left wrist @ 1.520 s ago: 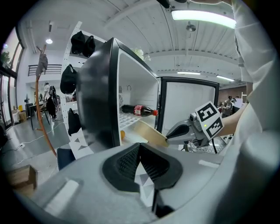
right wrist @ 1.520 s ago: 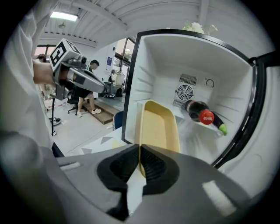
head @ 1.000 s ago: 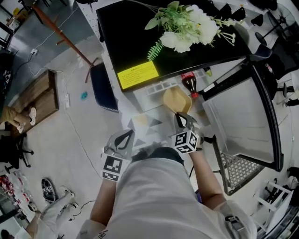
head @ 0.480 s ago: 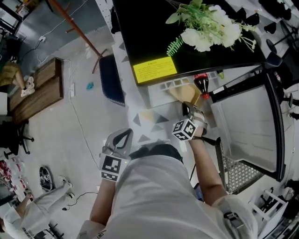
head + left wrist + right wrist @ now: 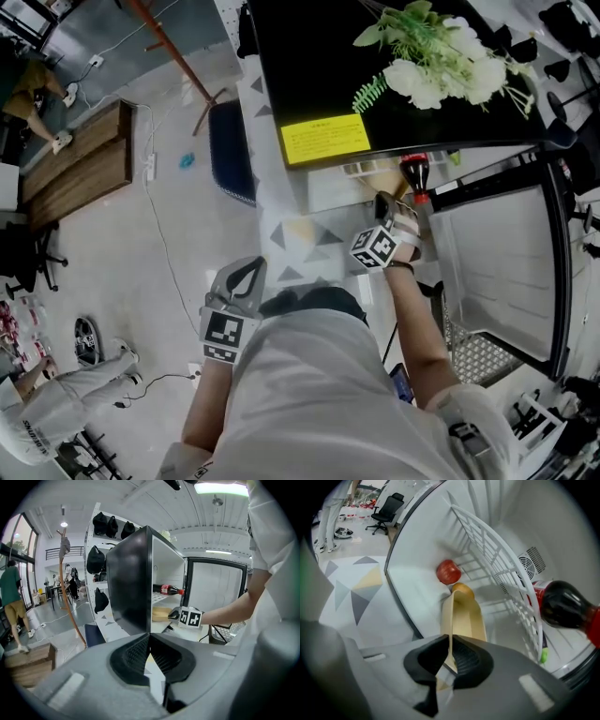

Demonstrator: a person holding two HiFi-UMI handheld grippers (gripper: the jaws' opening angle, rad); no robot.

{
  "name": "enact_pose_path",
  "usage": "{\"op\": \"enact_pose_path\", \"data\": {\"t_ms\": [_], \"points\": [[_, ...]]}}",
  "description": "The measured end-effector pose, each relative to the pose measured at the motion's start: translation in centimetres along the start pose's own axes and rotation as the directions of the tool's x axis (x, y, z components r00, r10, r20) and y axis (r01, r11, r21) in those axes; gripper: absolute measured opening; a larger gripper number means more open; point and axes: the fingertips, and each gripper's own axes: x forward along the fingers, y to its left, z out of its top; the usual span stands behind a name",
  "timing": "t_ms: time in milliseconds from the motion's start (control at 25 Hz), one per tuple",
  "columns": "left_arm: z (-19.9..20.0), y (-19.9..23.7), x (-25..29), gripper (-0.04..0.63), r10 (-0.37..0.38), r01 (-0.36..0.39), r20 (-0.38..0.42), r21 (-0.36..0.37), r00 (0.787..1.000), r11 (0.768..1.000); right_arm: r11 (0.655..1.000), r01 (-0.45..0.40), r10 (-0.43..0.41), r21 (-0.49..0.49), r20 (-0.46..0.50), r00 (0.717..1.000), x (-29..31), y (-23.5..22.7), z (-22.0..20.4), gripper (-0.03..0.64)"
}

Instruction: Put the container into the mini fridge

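Note:
A black mini fridge (image 5: 375, 75) stands with its door (image 5: 497, 262) swung open to the right. My right gripper (image 5: 384, 202) reaches into the fridge opening, shut on the rim of a tan container (image 5: 464, 616). The container hangs over the white fridge floor, just in front of a red apple (image 5: 448, 571) and an orange (image 5: 462, 590). A cola bottle (image 5: 567, 609) lies on the wire shelf (image 5: 497, 559) above. My left gripper (image 5: 246, 278) stays back near my body, shut with nothing in it. In the left gripper view the fridge (image 5: 129, 588) and the container (image 5: 160, 613) show ahead.
Artificial flowers (image 5: 441, 66) and a yellow sticker (image 5: 324, 139) sit on the fridge top. A dark blue pad (image 5: 230, 150) lies left of the fridge, a wooden bench (image 5: 75, 173) further left. A wire rack (image 5: 478, 352) stands below the open door. A person (image 5: 56, 422) is at the lower left.
My right gripper has carried the tan container forward, from in front of the fridge into its opening. The left gripper has stayed in place.

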Motion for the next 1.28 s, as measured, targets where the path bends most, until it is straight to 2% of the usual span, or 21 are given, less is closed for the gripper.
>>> {"op": "enact_pose_path", "data": {"t_ms": [240, 520, 960, 1280], "points": [[0.0, -0.2, 0.1, 0.009, 0.017, -0.017, -0.003, -0.013, 1.000, 1.000, 0.995, 0.063, -0.063, -0.075, 0.006, 0.998, 0.9, -1.4, -0.1, 0.057], [-0.1, -0.3, 0.0, 0.009, 0.034, -0.034, -0.004, -0.026, 0.999, 0.999, 0.988, 0.092, -0.093, -0.121, 0.001, 0.996, 2.0, -2.2, -0.8, 0.060], [-0.2, -0.1, 0.0, 0.009, 0.048, -0.048, -0.005, -0.037, 0.999, 0.998, 0.987, 0.092, -0.096, -0.129, -0.022, 0.995, 3.9, -2.9, -1.3, 0.075], [-0.1, 0.1, 0.4, 0.009, 0.032, -0.032, 0.001, -0.034, 0.999, 0.999, 0.990, 0.087, -0.091, -0.110, -0.031, 0.995, 2.9, -2.8, -1.2, 0.083]]}}
